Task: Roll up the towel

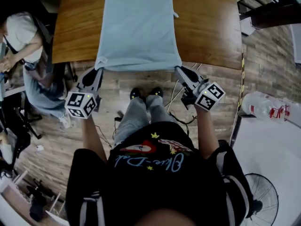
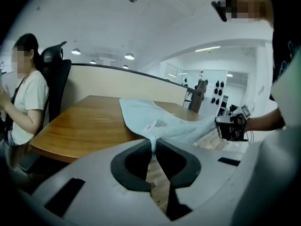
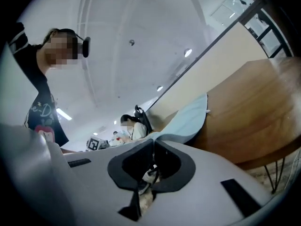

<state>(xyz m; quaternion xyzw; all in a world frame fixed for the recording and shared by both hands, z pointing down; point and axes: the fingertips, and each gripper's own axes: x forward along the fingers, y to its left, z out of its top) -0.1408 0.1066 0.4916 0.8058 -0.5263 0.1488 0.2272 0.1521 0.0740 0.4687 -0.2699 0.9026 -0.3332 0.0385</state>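
A light blue towel (image 1: 138, 25) lies lengthwise on the wooden table (image 1: 209, 27), its near edge hanging past the table's front edge. My left gripper (image 1: 99, 66) is shut on the towel's near left corner, and my right gripper (image 1: 178, 68) is shut on the near right corner. In the left gripper view the towel (image 2: 155, 119) runs from the closed jaws (image 2: 153, 142) back across the table, its white label showing. In the right gripper view the towel (image 3: 188, 121) stretches away from the closed jaws (image 3: 154, 139) beside the table (image 3: 254, 112).
A seated person (image 1: 23, 36) in a white top is at the table's left end, next to a black office chair (image 2: 54, 79). A white surface with a plastic bottle (image 1: 265, 106) and a fan (image 1: 261, 201) stand at the right. Cables lie on the wood floor under the table.
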